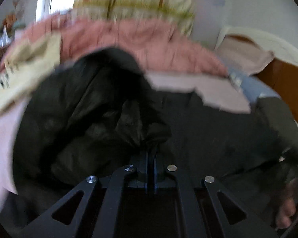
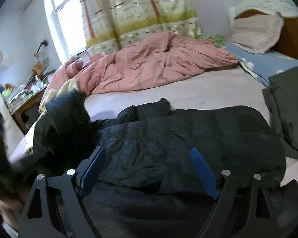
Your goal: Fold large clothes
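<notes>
A large black puffy jacket (image 2: 178,138) lies spread across the pale pink bed sheet (image 2: 208,91). My left gripper (image 1: 151,152) is shut on a bunched fold of the black jacket (image 1: 89,109), which hangs lifted in front of it; the picture is blurred. In the right wrist view that lifted part of the jacket rises at the left. My right gripper (image 2: 149,158) stands open just above the jacket's near middle, with nothing pressed between its blue pads (image 2: 200,164).
A crumpled pink quilt (image 2: 149,65) lies at the far side of the bed. A folded dark green garment (image 2: 288,107) sits at the right, a pillow (image 2: 256,31) by the wooden headboard. A cluttered wooden table (image 2: 27,97) stands left of the bed. A hand (image 1: 288,208) shows at the lower right.
</notes>
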`<state>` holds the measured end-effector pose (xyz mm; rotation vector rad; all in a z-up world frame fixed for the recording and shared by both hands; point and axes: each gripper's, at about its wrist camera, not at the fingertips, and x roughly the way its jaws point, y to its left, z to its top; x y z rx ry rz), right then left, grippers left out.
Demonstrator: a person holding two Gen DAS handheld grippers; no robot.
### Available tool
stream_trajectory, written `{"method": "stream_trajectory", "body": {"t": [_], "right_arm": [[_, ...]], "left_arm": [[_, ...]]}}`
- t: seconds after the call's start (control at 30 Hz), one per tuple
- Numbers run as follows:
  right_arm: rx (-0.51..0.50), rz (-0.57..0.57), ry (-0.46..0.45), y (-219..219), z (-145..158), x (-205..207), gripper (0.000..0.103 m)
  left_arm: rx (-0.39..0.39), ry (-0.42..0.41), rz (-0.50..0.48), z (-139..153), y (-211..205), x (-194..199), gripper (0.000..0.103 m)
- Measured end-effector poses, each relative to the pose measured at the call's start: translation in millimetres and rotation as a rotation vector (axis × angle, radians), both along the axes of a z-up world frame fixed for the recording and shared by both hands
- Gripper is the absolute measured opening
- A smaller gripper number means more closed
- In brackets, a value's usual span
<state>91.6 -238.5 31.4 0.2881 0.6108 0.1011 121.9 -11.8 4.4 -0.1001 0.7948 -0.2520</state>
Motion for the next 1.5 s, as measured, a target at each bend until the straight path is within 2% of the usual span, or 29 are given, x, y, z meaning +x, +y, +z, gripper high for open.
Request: {"method": "stream_trajectory", "body": {"t": [0.03, 0.1, 0.13, 0.17, 0.23, 0.3, 0.37, 0.47, 0.53, 0.6, 0.63, 0.7, 0.8, 0.87, 0.93, 0.97, 1.0, 1.1, 1.17, 1.23, 1.33, 1.4, 1.47, 1.5], "right_arm": [[0.014, -0.006, 0.005, -4, -1, 1, 0.088], [0.058, -0.017, 0.026, -13, -6, 4, 0.088], [0.077, -0.021, 0.036, -16, -8, 6, 0.088], [0.089, -0.023, 0.042, -18, -10, 7, 0.088], [0.102, -0.027, 0.057, -20, -13, 9, 0.088], [0.098, -0.031, 0.058, -20, -13, 9, 0.088], [0.092, -0.034, 0.055, -19, -12, 8, 0.088], [0.083, -0.033, 0.049, -16, -10, 7, 0.088], [0.079, -0.026, 0.046, -14, -10, 7, 0.088], [0.076, -0.017, 0.046, -11, -11, 7, 0.088], [0.075, -0.013, 0.049, -10, -11, 8, 0.088], [0.069, 0.001, 0.059, -6, -13, 10, 0.088], [0.05, 0.015, 0.065, 0, -15, 12, 0.088], [0.032, 0.025, 0.064, 4, -16, 12, 0.088], [0.016, 0.029, 0.065, 7, -17, 13, 0.088], [0.013, 0.03, 0.067, 7, -18, 12, 0.088], [0.012, 0.033, 0.069, 8, -18, 13, 0.088], [0.004, 0.047, 0.08, 11, -21, 13, 0.088], [-0.001, 0.049, 0.084, 12, -22, 13, 0.088], [0.001, 0.059, 0.086, 13, -23, 13, 0.088], [-0.004, 0.063, 0.093, 13, -25, 13, 0.088], [-0.006, 0.063, 0.102, 14, -28, 15, 0.088], [-0.014, 0.062, 0.119, 15, -32, 18, 0.088], [-0.019, 0.061, 0.124, 16, -34, 19, 0.088]], "left_arm": [[-0.001, 0.034, -0.02, -8, -2, 5, 0.004], [0.019, 0.066, -0.065, -14, -8, 4, 0.014], [0.03, 0.064, -0.094, -12, -13, -1, 0.03], [0.04, 0.046, -0.118, -8, -16, -6, 0.044], [0.07, -0.035, -0.148, 12, -22, -26, 0.051], [0.079, -0.15, -0.148, 43, -22, -42, 0.057], [0.008, -0.231, -0.121, 72, -8, -50, 0.069], [-0.161, -0.257, 0.004, 101, 39, -43, 0.071], [-0.199, -0.254, 0.118, 103, 80, -31, 0.072], [-0.235, -0.204, 0.215, 93, 118, -13, 0.072], [-0.281, -0.163, 0.223, 84, 132, -1, 0.072], [-0.392, -0.024, 0.199, 57, 161, 24, 0.072], [-0.47, 0.161, 0.163, 9, 172, 50, 0.072], [-0.561, 0.226, 0.103, -12, 163, 58, 0.072], [-0.644, 0.236, 0.047, -20, 151, 57, 0.072], [-0.652, 0.223, 0.024, -16, 143, 55, 0.072], [-0.627, 0.199, 0.004, -9, 133, 51, 0.072], [-0.446, 0.148, -0.047, 7, 100, 40, 0.072], [-0.364, 0.124, -0.038, 6, 86, 37, 0.072], [-0.327, 0.099, -0.021, 9, 79, 35, 0.072], [-0.291, 0.066, -0.069, 10, 70, 33, 0.07], [-0.235, 0.076, -0.071, 7, 65, 28, 0.062], [-0.134, 0.111, -0.025, -4, 61, 35, 0.025], [-0.068, 0.123, 0.02, -9, 62, 38, 0.018]]}}
